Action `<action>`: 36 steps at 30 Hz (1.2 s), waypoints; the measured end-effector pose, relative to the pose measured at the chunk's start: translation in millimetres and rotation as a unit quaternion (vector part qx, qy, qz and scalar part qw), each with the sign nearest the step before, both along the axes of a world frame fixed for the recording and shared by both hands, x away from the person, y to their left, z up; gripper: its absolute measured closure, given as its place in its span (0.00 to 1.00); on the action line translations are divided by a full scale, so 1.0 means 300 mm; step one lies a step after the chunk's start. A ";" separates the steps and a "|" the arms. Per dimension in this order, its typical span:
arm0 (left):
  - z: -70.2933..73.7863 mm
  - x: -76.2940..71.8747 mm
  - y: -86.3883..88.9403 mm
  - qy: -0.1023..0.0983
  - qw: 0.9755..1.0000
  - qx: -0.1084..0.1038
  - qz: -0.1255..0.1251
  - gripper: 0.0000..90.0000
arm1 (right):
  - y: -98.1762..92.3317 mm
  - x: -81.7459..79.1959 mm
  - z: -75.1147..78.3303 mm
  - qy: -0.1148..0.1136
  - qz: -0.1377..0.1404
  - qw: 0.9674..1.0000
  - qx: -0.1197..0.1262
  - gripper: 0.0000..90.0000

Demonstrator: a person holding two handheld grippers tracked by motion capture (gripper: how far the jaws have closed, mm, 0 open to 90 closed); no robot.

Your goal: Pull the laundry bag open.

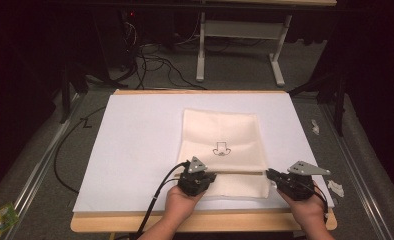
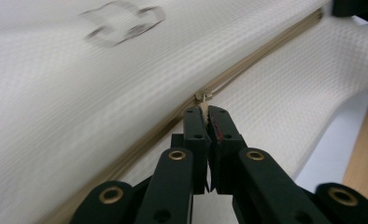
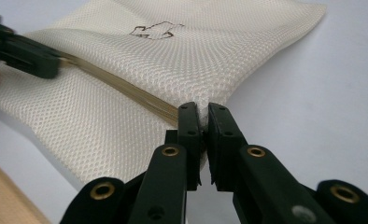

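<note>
Lying on the white worktop [image 1: 135, 150], the mesh bag [image 1: 220, 135] is being held along its zipper [image 2: 247, 65]: left hand-held gripper [image 2: 207, 112] pinching the zipper pull [image 2: 203, 96], right hand-held gripper [image 3: 201, 112] clamping the bag's right edge.

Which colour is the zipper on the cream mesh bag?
Tan zipper, clearest in the right gripper view.

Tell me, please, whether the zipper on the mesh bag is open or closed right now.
Closed, apparently: the zipper runs as one unbroken line across the mesh bag, no gap showing.
</note>
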State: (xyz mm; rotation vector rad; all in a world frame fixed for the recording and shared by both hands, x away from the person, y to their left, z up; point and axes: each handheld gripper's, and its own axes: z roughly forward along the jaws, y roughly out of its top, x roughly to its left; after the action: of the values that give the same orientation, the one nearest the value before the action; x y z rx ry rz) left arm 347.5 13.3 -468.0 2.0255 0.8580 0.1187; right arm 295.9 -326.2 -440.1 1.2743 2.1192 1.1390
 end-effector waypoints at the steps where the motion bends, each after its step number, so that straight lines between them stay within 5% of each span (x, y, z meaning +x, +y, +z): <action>1: 0.006 -0.004 0.020 -0.001 1.000 0.004 0.000 0.97 | -0.014 0.000 -0.002 0.003 -0.003 1.000 0.006 0.95; 3: 0.031 -0.015 0.064 -0.018 0.999 0.031 0.001 0.97 | -0.024 -0.005 -0.005 0.006 -0.007 1.000 0.006 0.95; 7: 0.051 -0.010 0.185 -0.018 0.998 0.043 0.035 0.97 | -0.040 0.001 -0.003 0.003 -0.020 1.000 0.003 0.95; 10: 0.043 -0.019 0.278 -0.001 0.998 0.024 0.056 0.97 | -0.078 0.009 -0.004 0.003 -0.041 0.999 0.012 0.95; 11: 0.040 -0.030 0.300 -0.002 0.999 0.017 0.045 0.97 | -0.095 0.009 -0.005 0.008 -0.047 0.999 0.023 0.95; 13: 0.026 -0.057 0.306 -0.018 0.999 0.036 0.033 0.97 | -0.109 0.009 -0.009 0.015 -0.036 0.998 0.043 0.95; 15: -0.003 -0.062 0.304 0.002 0.999 0.044 0.026 0.97 | -0.082 0.002 -0.012 0.012 -0.034 0.999 0.012 0.94; 23: -0.013 -0.050 0.332 -0.006 0.999 0.022 0.038 0.94 | -0.087 0.004 -0.043 0.035 -0.028 0.999 0.008 0.89; 27: -0.002 -0.045 0.363 -0.016 0.999 0.002 0.052 0.84 | -0.110 -0.002 -0.027 0.020 -0.033 0.999 0.028 0.79; 30: 0.016 -0.039 0.396 -0.047 0.995 -0.005 0.084 0.67 | -0.139 -0.008 -0.014 0.006 -0.050 0.998 0.040 0.64; 32: 0.028 -0.031 0.430 -0.073 0.991 -0.003 0.112 0.56 | -0.173 -0.010 -0.007 -0.020 -0.066 0.997 0.043 0.50; 36: 0.063 -0.010 0.531 -0.113 0.978 0.022 0.175 0.38 | -0.246 -0.010 -0.006 -0.052 -0.102 0.993 0.022 0.29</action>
State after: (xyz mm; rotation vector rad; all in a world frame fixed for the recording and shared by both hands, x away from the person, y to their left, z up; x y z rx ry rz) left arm 344.6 172.5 -449.0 1.8388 1.0642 0.5586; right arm 292.8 -400.1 -442.0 1.3842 1.8521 1.1422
